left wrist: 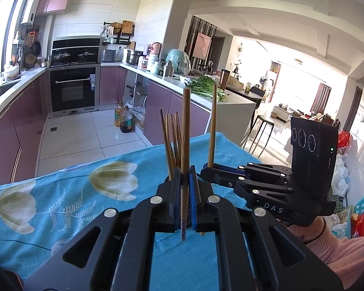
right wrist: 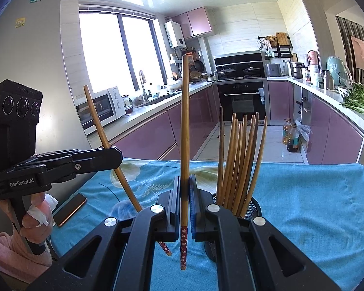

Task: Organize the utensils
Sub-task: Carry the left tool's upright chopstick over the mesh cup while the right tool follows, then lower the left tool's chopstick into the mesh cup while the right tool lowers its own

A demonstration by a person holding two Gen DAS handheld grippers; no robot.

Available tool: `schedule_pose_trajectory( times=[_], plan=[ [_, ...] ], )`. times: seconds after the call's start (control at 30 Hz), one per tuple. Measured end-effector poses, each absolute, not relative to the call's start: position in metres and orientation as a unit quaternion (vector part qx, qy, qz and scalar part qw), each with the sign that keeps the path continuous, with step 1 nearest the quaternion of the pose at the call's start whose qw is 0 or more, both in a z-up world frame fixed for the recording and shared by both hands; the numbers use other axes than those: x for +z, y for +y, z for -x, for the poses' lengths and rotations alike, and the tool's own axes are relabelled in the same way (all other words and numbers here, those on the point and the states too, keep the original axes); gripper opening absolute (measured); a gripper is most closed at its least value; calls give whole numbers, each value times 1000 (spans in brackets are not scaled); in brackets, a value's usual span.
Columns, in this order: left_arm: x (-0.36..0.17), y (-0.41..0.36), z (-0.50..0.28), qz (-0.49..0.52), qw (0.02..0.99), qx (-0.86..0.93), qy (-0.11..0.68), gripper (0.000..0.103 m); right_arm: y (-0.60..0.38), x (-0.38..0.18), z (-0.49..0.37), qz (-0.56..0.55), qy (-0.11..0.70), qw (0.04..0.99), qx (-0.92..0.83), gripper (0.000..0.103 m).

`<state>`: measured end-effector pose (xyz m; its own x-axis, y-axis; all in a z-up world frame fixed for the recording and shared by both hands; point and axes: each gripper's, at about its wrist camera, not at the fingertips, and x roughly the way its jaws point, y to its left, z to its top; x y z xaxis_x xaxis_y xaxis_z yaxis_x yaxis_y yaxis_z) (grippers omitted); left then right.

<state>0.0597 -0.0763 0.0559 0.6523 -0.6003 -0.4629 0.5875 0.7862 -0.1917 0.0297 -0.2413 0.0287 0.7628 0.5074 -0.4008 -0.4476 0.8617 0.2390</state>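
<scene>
A long brown wooden chopstick with a patterned lower end (left wrist: pixel 185 150) stands upright, pinched between the pressed-together fingers of the left gripper (left wrist: pixel 185 194). The right gripper (right wrist: pixel 185 201) clamps a second brown wooden chopstick with a red flowered tip (right wrist: pixel 185 145) the same way, its fingers closed tight on the shaft. Just right of that second chopstick stands a black mesh cylindrical holder (right wrist: pixel 253 208) containing a fanned bundle of brown wooden chopsticks (right wrist: pixel 240 165). The holder rests on the surface covered by a blue flower-printed cloth (right wrist: pixel 303 206). Left of the holder, near the cloth's edge, lies a dark smartphone (right wrist: pixel 70 208).

Chopsticks (right wrist: pixel 240 160) upright in mesh holder (right wrist: pixel 253 208)
</scene>
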Motion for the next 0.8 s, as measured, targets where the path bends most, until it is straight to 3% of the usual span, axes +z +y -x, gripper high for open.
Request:
schedule_pose_trajectory(
  times=[0.8],
  plan=[
    [68,-90,-63,5,911,-335,242,7,-248,41,-36,-65,219,939,256,6]
  ],
)
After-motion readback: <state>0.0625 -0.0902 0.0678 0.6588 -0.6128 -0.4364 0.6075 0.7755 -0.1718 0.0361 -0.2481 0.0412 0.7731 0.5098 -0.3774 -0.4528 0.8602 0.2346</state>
